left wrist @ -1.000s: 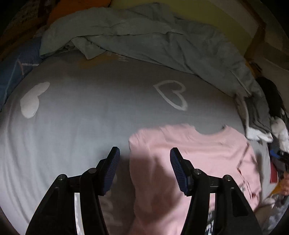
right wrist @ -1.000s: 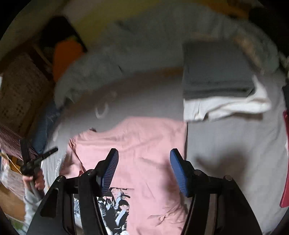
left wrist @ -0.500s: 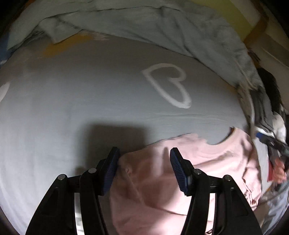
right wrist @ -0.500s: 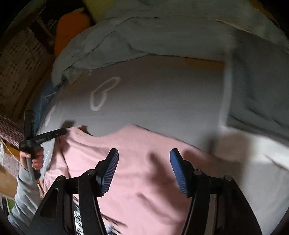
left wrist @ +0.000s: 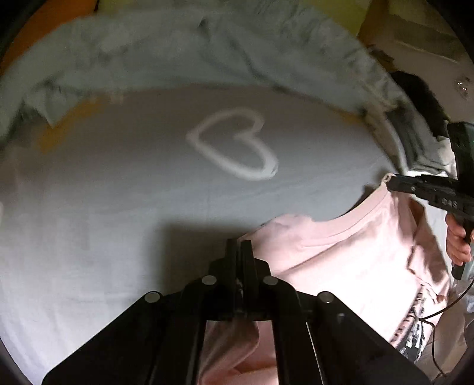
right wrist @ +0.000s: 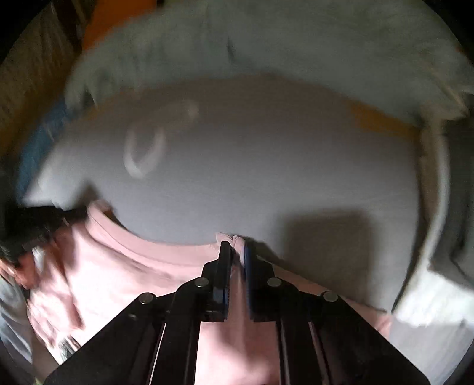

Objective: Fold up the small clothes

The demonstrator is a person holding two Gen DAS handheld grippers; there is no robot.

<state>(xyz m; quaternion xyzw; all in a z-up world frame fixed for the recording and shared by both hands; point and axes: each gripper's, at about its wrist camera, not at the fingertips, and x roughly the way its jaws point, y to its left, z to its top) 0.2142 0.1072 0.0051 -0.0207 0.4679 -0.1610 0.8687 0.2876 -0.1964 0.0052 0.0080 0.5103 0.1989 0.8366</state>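
Note:
A pink T-shirt [left wrist: 355,254] with a dark print near its hem lies on a grey bedsheet [left wrist: 118,207]. My left gripper [left wrist: 238,245] is shut on the shirt's left shoulder edge. My right gripper [right wrist: 235,245] is shut on the other shoulder by the collar, pink cloth [right wrist: 148,266] bunched between its pads. The right gripper also shows in the left wrist view [left wrist: 426,192] at the shirt's far shoulder. The left gripper shows blurred at the left edge of the right wrist view [right wrist: 44,219].
A white heart outline [left wrist: 237,145] is printed on the sheet beyond the shirt. A crumpled grey blanket [left wrist: 207,50] runs along the far side. Folded grey and white clothes [right wrist: 438,281] sit to the right. An orange pillow [right wrist: 115,17] is at the far left.
Both grippers have gone from open to shut on the shirt's shoulders. Both have moved forward to the collar end of the shirt.

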